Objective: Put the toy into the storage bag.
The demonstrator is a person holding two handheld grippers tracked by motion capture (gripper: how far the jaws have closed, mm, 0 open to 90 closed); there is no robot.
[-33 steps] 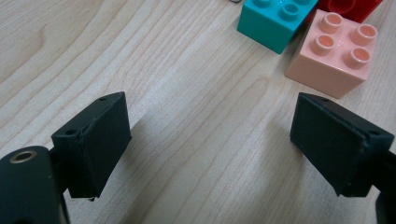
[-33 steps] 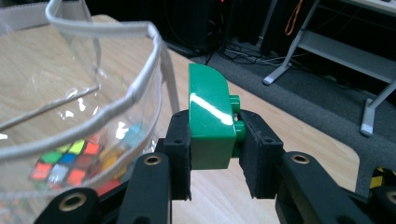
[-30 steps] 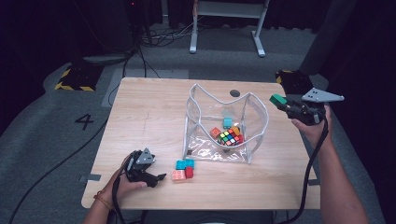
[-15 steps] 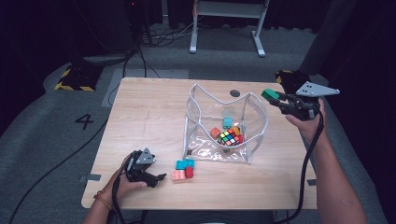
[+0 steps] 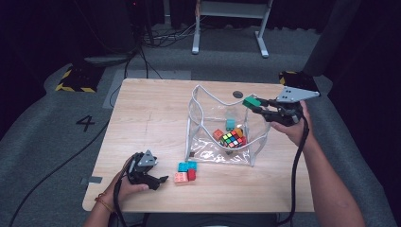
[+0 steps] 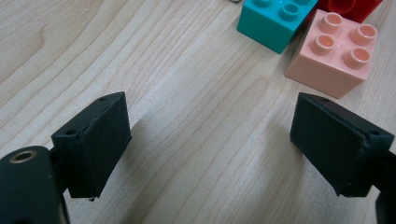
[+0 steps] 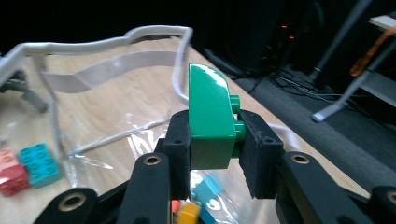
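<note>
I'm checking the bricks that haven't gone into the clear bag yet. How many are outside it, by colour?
Green brick, clamped in the right gripper above the clear bag: 1
Teal brick, on the table: 1
Pink brick, on the table: 1
Red brick, on the table: 1
Total: 4

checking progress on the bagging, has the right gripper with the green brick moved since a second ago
Yes. In the high view the right gripper, shut on the green brick, has moved left from beyond the table edge to the clear bag's right rim.
</note>
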